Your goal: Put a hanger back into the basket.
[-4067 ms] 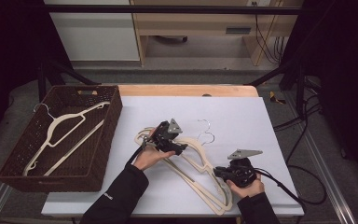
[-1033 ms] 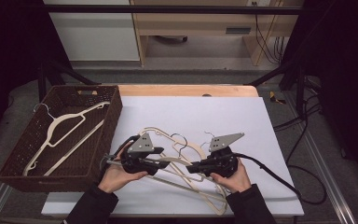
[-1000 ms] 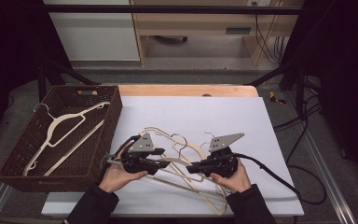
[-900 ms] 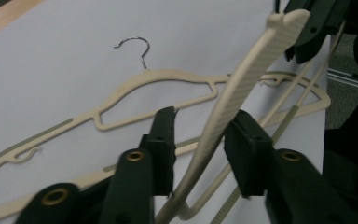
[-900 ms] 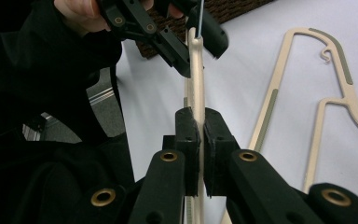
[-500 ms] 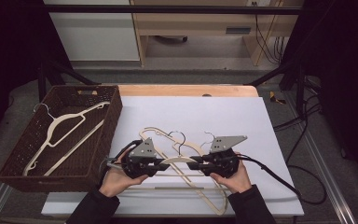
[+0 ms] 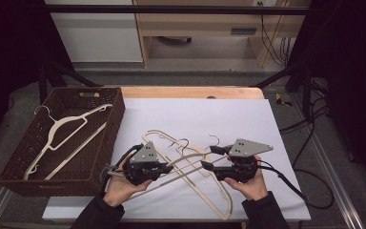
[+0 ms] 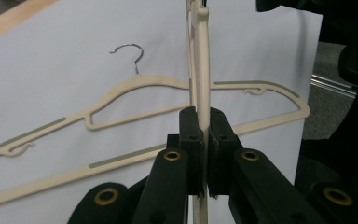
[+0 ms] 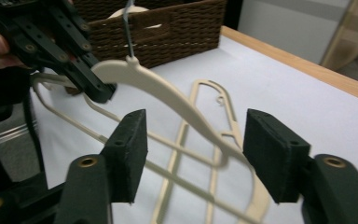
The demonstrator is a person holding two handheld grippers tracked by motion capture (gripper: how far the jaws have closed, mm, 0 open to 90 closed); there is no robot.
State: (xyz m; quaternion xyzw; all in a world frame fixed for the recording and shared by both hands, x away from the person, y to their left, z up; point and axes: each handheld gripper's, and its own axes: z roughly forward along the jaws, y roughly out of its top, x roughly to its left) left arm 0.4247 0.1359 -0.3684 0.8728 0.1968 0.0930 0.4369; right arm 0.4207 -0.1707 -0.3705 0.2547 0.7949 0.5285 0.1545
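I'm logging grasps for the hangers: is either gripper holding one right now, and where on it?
The left gripper is shut on a cream hanger, clamped on its thin arm. The right gripper is open around that hanger's other arm, not gripping.

White table with a basket and hangers

The table point(image 7: 248, 114) has a white top and a wooden strip along its far edge. At the left edge stands a dark wicker basket point(image 7: 116, 112). Near the middle of the near edge, two cream hangers point(image 7: 219, 198) with metal hooks lie flat on the white surface, crossing each other.
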